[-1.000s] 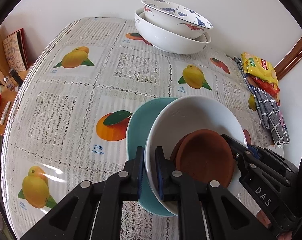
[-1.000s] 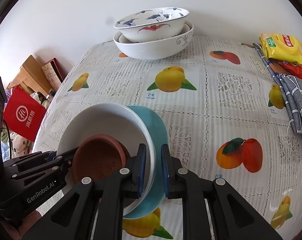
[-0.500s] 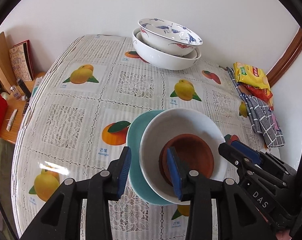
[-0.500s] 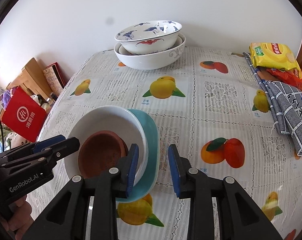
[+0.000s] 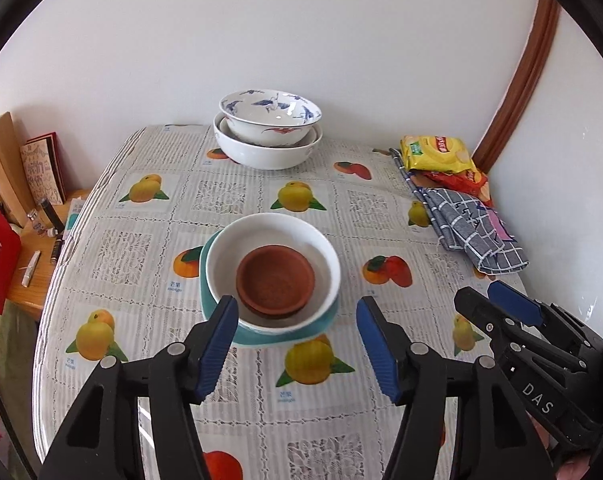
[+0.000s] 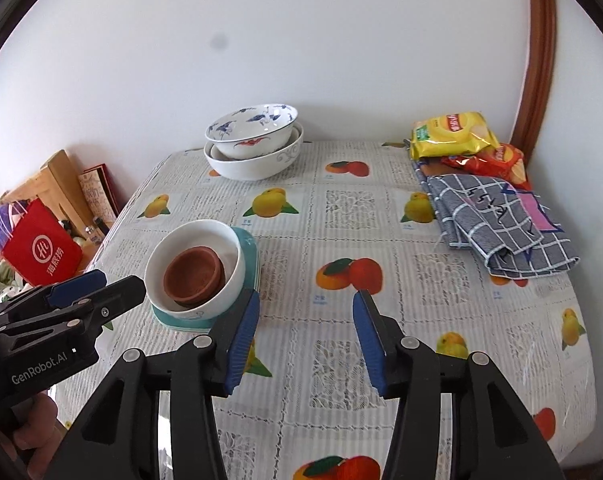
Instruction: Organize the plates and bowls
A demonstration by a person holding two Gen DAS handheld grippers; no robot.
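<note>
left tongs (image 5: 297, 340): open, jaws just been widening, nothing between them, above worktop (image 5: 113, 240)
stack: brown dish (image 5: 275, 280) inside white bowl (image 5: 321, 248) on teal plate (image 5: 205, 300), mid-worktop, untouched
back bowls: patterned bowl (image 5: 269, 116) nested in white serving bowl (image 5: 261, 156), far edge
right tongs (image 6: 305, 338): open, jaws just been widening, empty, just right of stack
far right: snack bags (image 6: 453, 134), checked cloth (image 6: 497, 224)

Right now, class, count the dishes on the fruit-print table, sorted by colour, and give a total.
Blue-and-white patterned bowl: 1
White bowls: 2 (one beneath the patterned bowl, one on the teal plate)
Brown clay dish: 1
Teal plate: 1
Total: 5 dishes, in two stacks.
</note>
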